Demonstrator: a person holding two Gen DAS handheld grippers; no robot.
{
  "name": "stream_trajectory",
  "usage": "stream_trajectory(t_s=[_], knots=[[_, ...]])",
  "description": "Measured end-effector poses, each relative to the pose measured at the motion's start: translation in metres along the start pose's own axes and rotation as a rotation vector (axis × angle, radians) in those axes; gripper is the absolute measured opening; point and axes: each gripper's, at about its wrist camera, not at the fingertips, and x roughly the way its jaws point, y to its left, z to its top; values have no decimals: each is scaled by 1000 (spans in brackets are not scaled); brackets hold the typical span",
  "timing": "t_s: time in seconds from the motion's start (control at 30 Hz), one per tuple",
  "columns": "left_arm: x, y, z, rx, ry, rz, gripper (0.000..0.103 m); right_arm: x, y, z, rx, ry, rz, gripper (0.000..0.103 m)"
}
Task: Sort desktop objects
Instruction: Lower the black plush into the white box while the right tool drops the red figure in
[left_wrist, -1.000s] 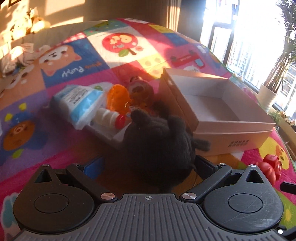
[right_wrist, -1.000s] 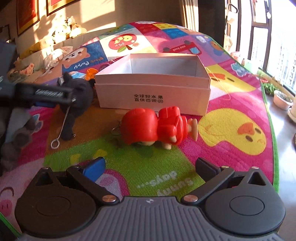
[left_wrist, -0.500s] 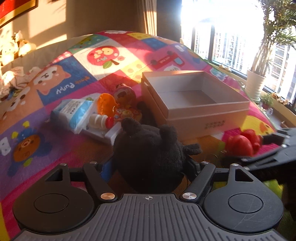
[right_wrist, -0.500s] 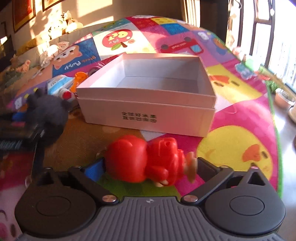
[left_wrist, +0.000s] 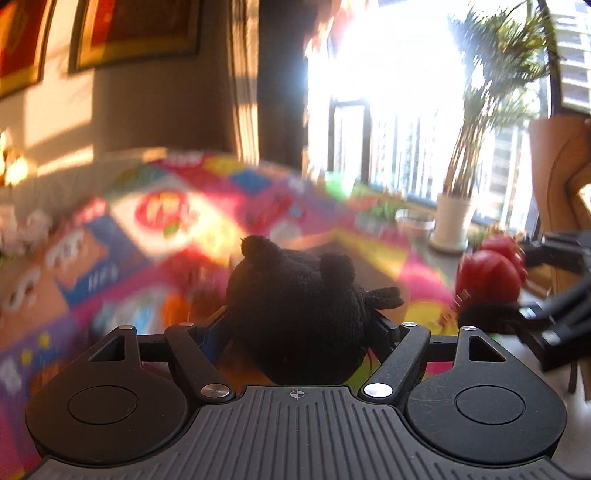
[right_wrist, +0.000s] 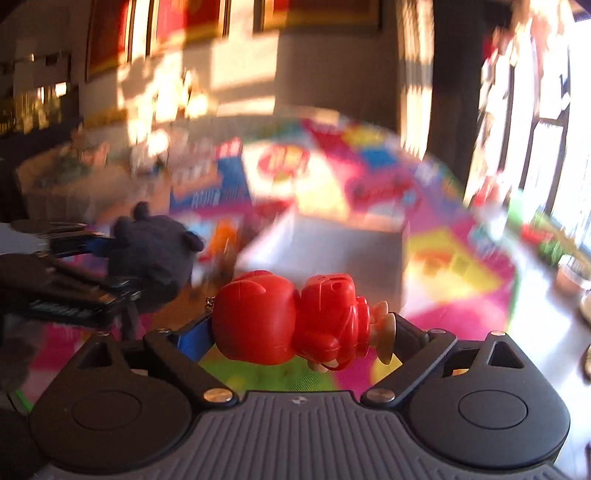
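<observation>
My left gripper (left_wrist: 299, 325) is shut on a black plush toy (left_wrist: 295, 306), held up above the colourful play mat (left_wrist: 155, 229). My right gripper (right_wrist: 295, 332) is shut on a red plastic figure (right_wrist: 288, 317) lying sideways between the fingers, its feet to the right. Each gripper shows in the other's view: the red figure (left_wrist: 487, 273) at the right of the left wrist view, the black plush (right_wrist: 151, 251) at the left of the right wrist view. The open white cardboard box (right_wrist: 332, 251) lies blurred on the mat beyond the red figure.
Several small toys and a packet (left_wrist: 140, 314) lie blurred on the mat left of the box. A potted plant (left_wrist: 454, 221) stands by the bright window on the right. A brown chair (left_wrist: 561, 166) is at the far right.
Both grippers closed on their toys and rose off the mat. The views tilted upward, now showing the wall and the window; the background is blurred with motion.
</observation>
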Motion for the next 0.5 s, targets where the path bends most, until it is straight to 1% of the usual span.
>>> stream_trajectory(t_s=[0.03,0.13,0.17,0.23,0.27,0.3,0.37,0.43,0.5], knots=[[7,-2,15,9,-42,-7,80,-10,-3,5,-2,-39,-18,95],[41,-7,53,9,-112,-39,80,-25,-12,13,-8,-114,-60,95],[58,-10,65,16,-130,-36,81,-26,-15,13,-10,-124,-68,95],[88,-12,78,29,-148,-13,87,-23,-20,12,-4,-128,-76,95],[104,-11,80,31,-139,-5,90,-20,-24,11,5,-125,-73,95],[118,-9,81,25,-115,-1,97,-15,-27,10,19,-116,-68,95],[136,0,70,-11,-57,6,97,-2,-34,8,38,-87,-63,95],[138,8,51,-39,-14,5,100,10,-39,5,46,-62,-64,95],[134,12,26,-52,38,27,100,23,-42,4,45,-47,-73,95]])
